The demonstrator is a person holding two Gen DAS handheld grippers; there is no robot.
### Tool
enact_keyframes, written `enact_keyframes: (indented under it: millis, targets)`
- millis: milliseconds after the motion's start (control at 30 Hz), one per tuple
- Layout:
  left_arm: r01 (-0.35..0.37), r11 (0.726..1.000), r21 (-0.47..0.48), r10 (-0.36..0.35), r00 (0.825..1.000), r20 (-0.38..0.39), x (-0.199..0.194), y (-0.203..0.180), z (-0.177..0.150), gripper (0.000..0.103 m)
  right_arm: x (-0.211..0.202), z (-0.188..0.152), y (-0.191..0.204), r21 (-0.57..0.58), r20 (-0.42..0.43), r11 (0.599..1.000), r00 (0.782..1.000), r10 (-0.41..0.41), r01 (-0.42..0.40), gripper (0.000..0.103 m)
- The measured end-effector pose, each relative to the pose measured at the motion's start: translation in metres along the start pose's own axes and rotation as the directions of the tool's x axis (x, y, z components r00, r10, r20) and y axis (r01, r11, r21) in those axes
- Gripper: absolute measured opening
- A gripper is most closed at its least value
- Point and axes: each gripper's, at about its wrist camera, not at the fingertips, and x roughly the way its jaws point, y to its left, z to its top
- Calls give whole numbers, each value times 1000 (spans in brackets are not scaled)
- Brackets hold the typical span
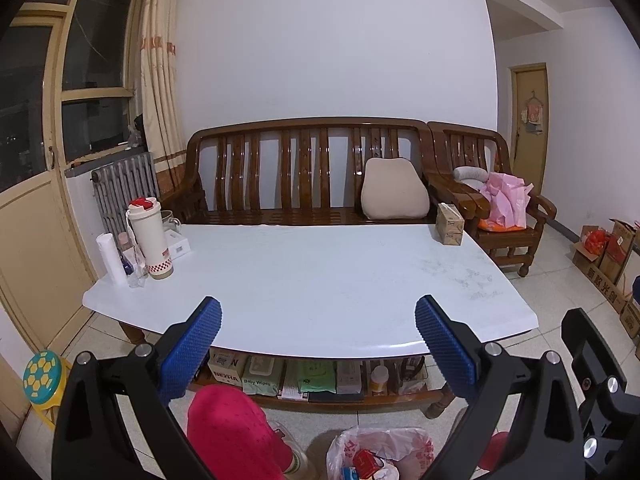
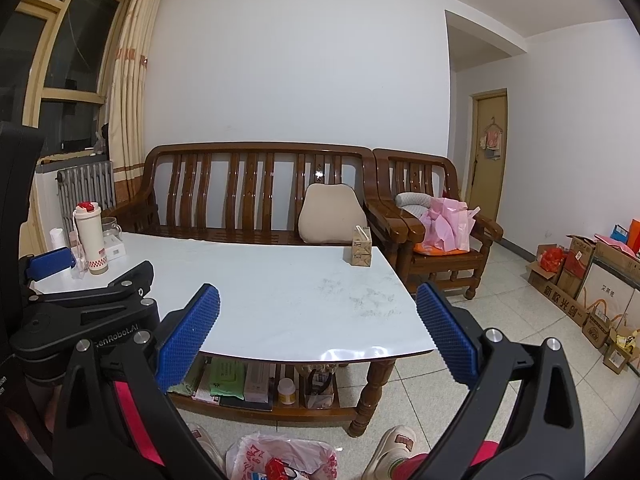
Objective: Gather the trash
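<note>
Both grippers, left (image 1: 318, 344) and right (image 2: 318, 334), had jaws apart, empty. Trash bag (image 2: 280, 460) at 6 o'clock held wrappers; surface (image 1: 320, 280) looked cleared, task likely near end.

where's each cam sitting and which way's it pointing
Left wrist: on the left gripper, open, facing the white table and wooden sofa; a pink-clad knee shows.
Right wrist: on the right gripper, open, same heading from further right; left gripper and shoes show.
Shared: table, sofa, tissue box, trash bag.
</note>
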Motion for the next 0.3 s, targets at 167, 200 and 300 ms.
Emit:
enact_keyframes:
  millis: [167, 200, 300]
  targets:
    - [0, 1000, -7, -1, 1000, -29, 4, 2, 1, 95, 2, -1, 0, -3, -5, 1000, 1000, 3, -3, 96]
    - [-3, 1000, -8, 3, 1000, -26, 4, 2, 1, 95, 2, -1, 0, -3, -5, 1000, 1000, 5, -5, 96]
    - [-6, 1000, -11, 5, 1000, -28, 5, 4, 2, 95, 4, 0, 1, -5, -9, 1000, 1000, 10, -10, 96]
